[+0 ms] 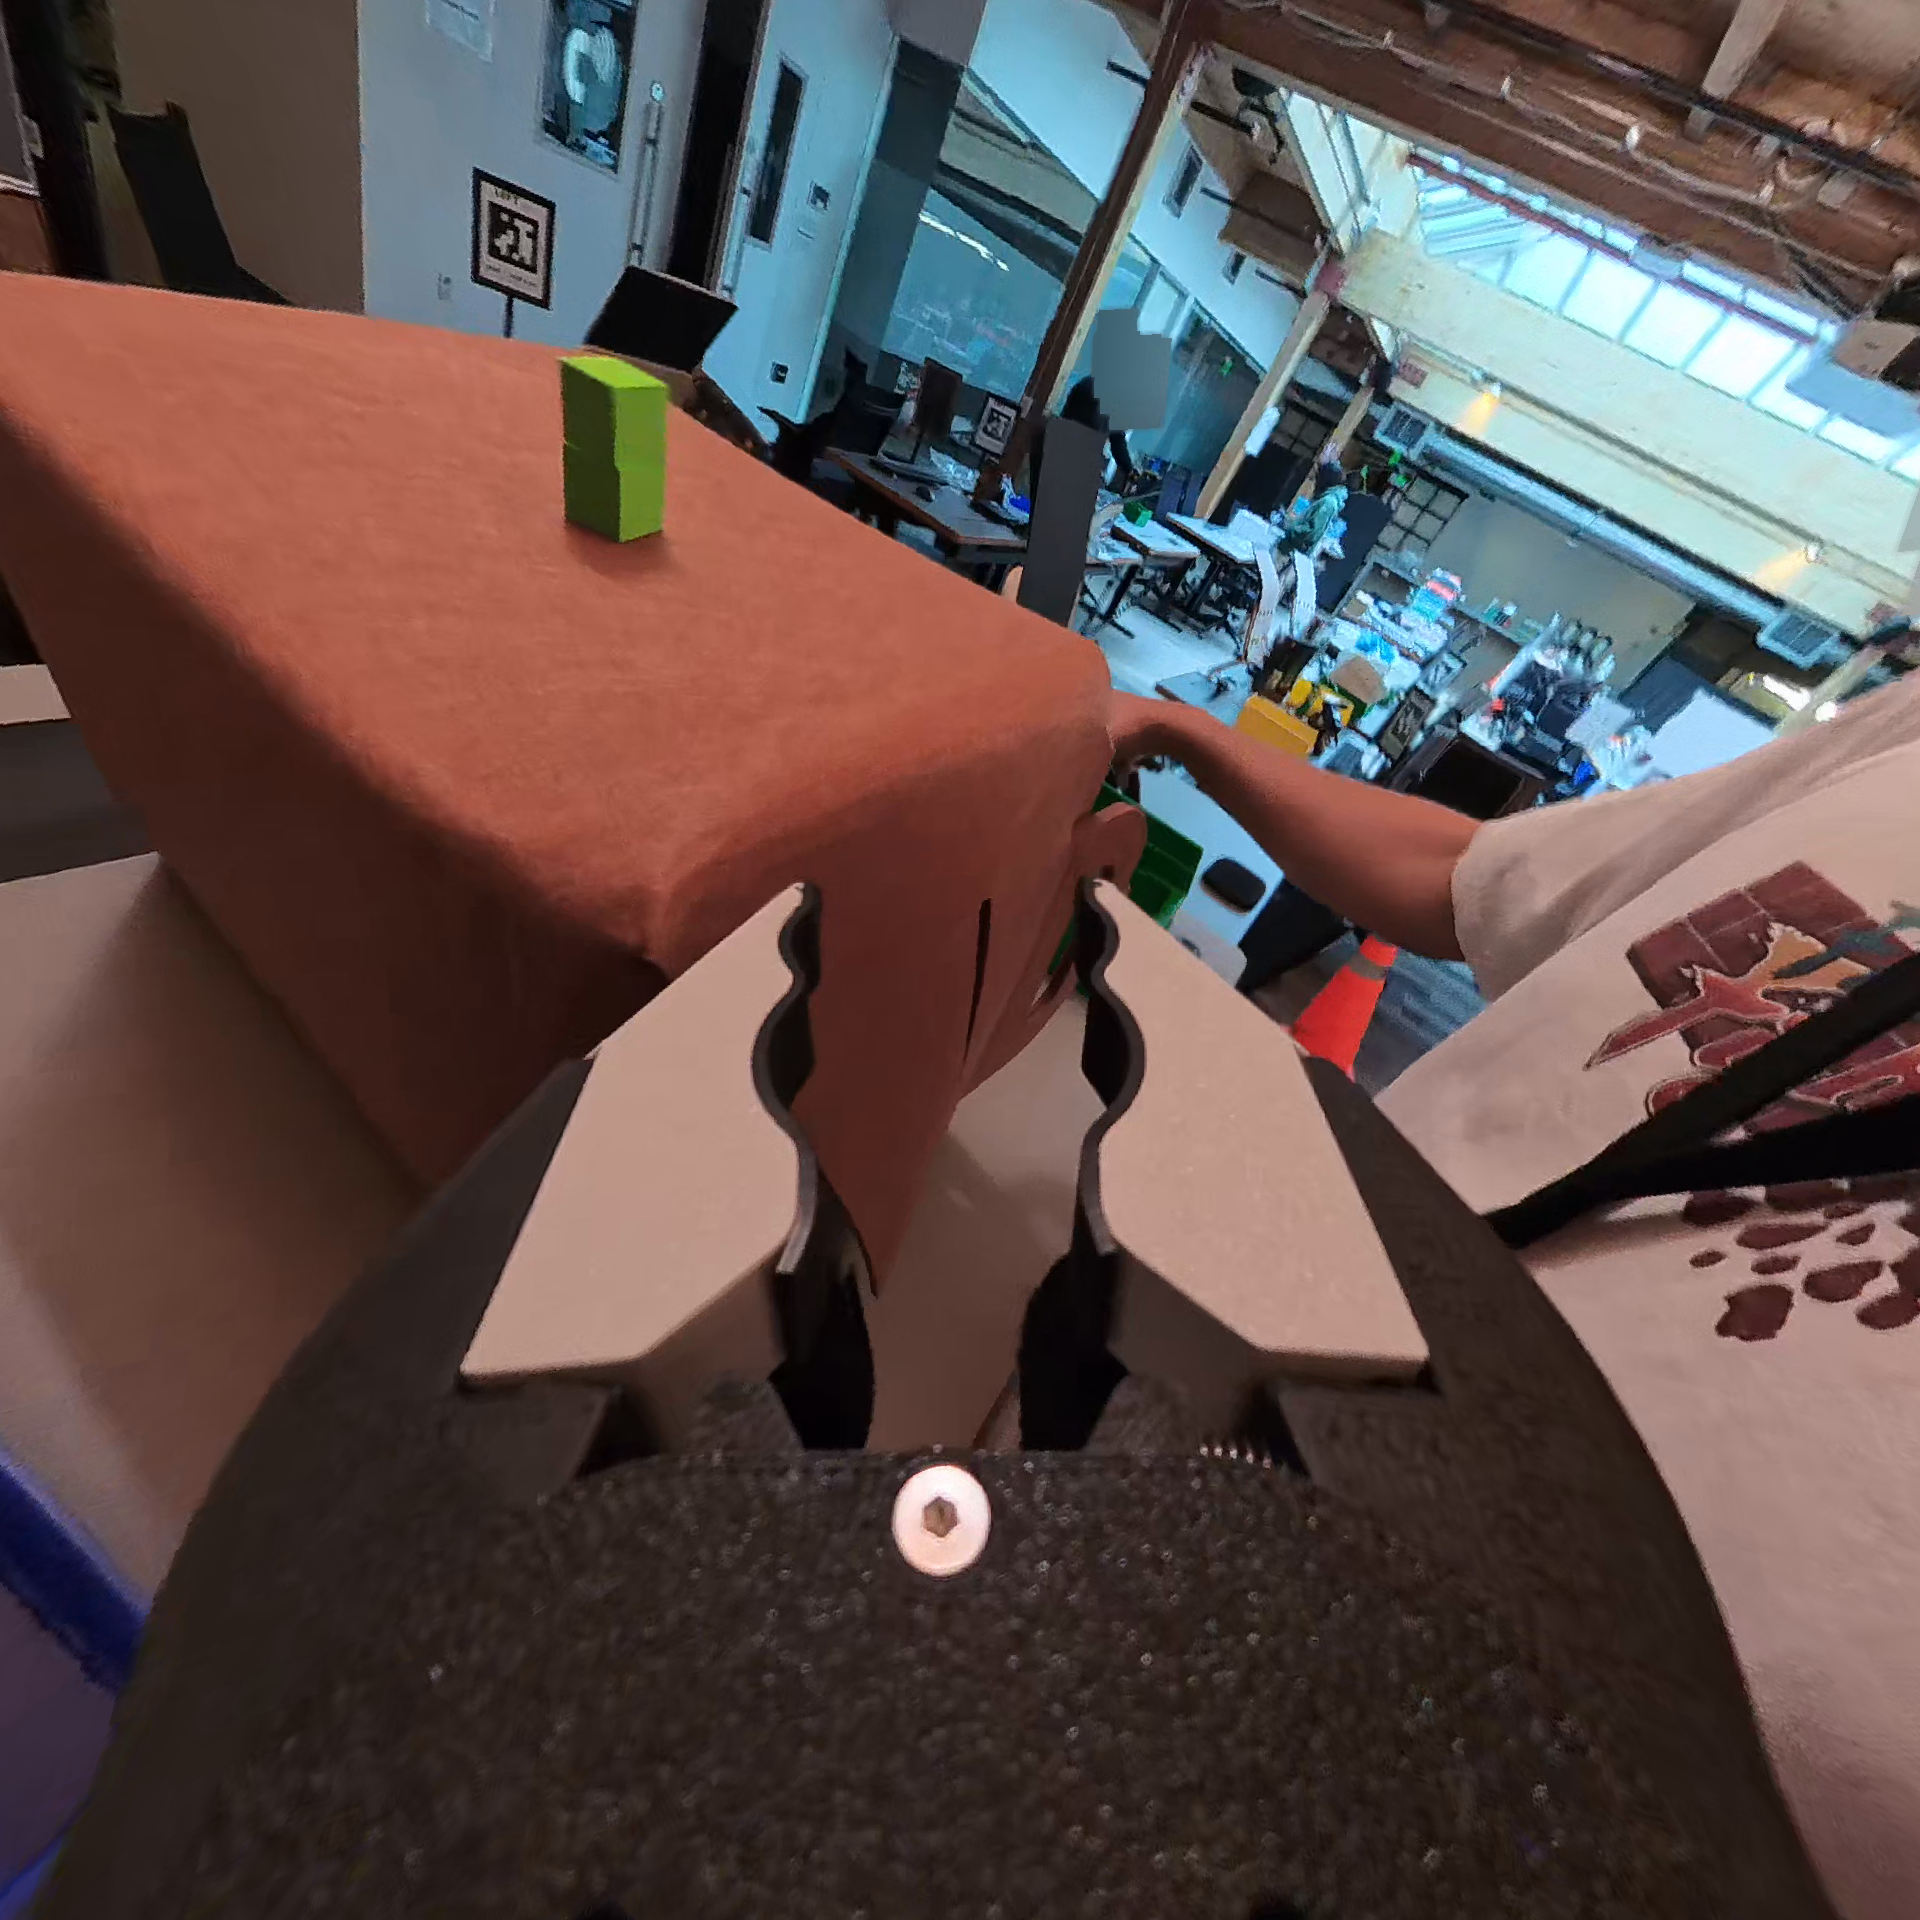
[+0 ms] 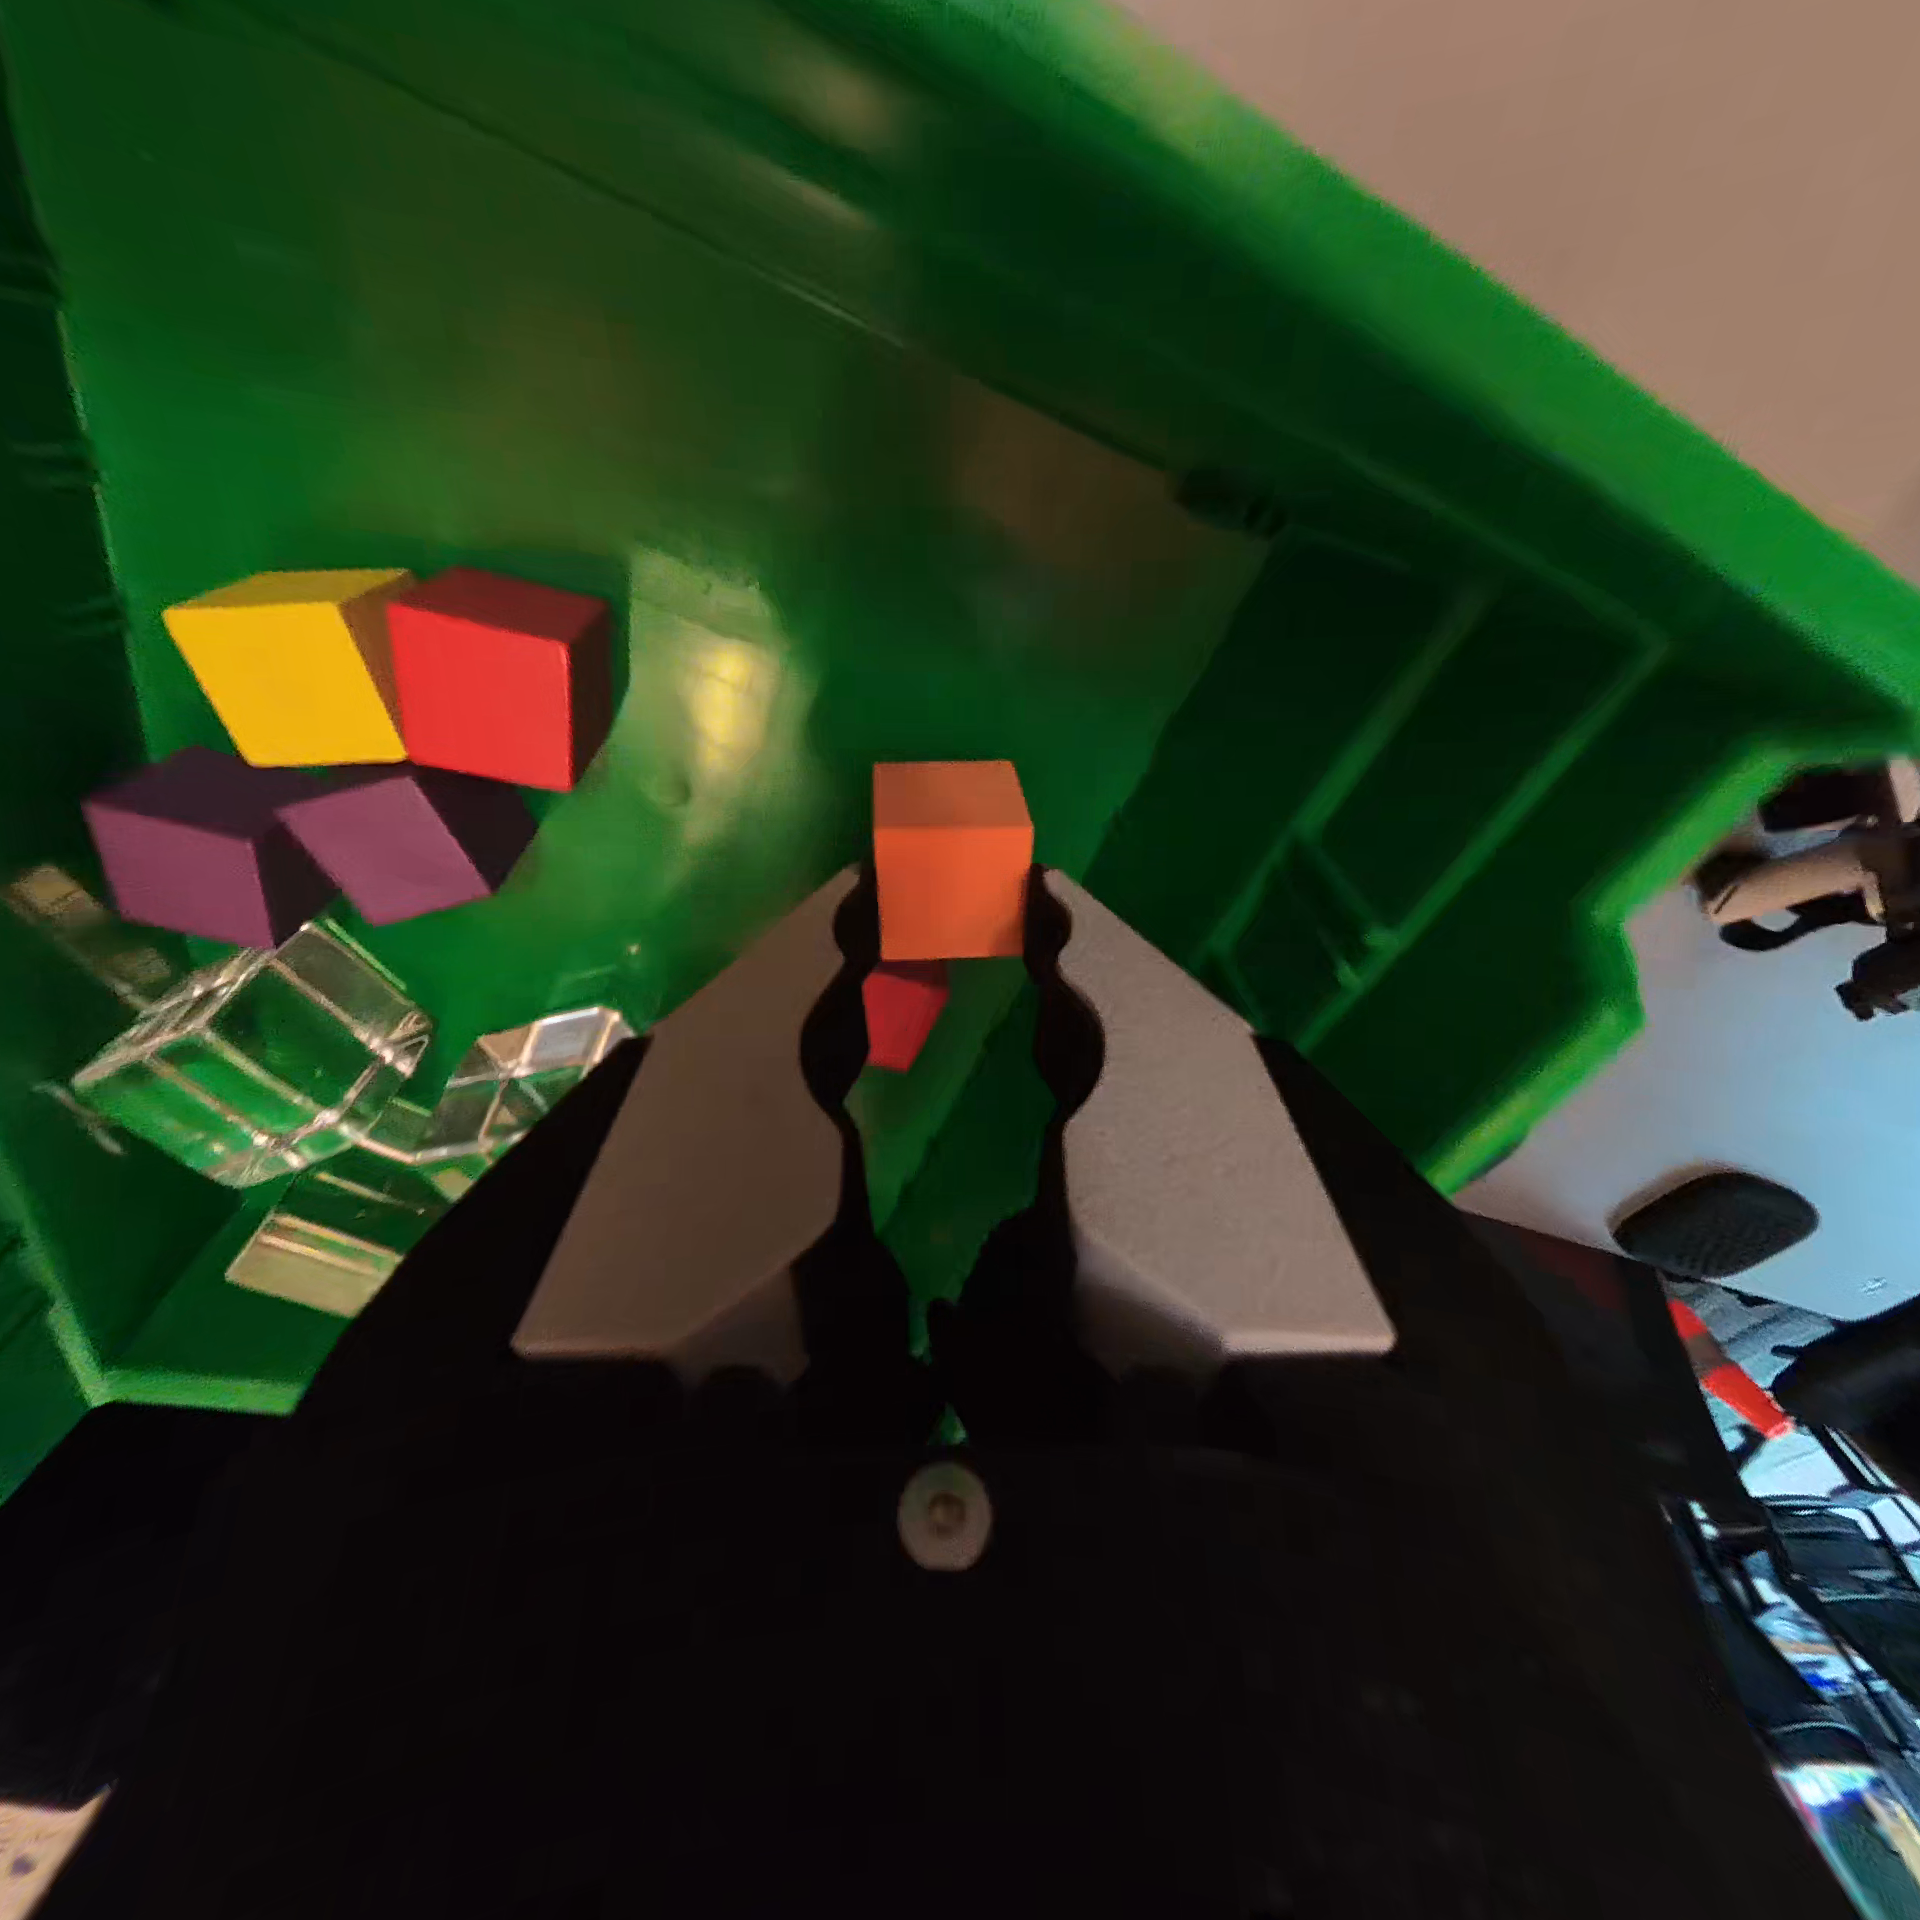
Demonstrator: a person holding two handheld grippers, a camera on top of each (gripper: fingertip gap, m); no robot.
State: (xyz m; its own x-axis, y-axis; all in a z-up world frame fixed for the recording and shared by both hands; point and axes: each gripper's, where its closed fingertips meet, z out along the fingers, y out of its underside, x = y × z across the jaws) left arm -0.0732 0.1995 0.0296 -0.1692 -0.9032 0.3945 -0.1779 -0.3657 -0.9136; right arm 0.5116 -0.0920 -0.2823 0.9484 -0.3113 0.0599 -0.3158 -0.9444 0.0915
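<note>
Orange block: small orange wooden cube [image 2: 951, 862], pinched at the tips of the right gripper [image 2: 948, 914], up above the floor of the bin.
Right claw: its two grey fingers [image 2: 727, 1122] press on the cube's two sides — a tip grip, so most of the cube sticks out past them.
Bin: big green plastic bin [image 2: 1299, 343] with tall walls; they keep the loose blocks from rolling off.
Other blocks: yellow cube [image 2: 286, 670] touching a red cube [image 2: 488, 675], two purple cubes [image 2: 171, 847] just below them, some clear see-through cubes [image 2: 249, 1081] near the bin's edge, and a small red block [image 2: 902, 1013] on the floor right under the held cube.
Left claw: the left gripper [image 1: 945, 904] is spread wide and holds nothing; it hangs by the corner of the table with a rust-brown cloth [image 1: 416, 707].
Green stack: two lime-green blocks [image 1: 613, 462], one on top of the other, stand far off on the cloth.
Only the left view shows: the cloth table, the green stack, a person's bare arm [image 1: 1299, 810] reaching down past the table corner, and an orange cone [image 1: 1351, 997].
Only the right view shows: the inside of the bin and the cube in the grip — from the left, just a bit of green peeks out.
</note>
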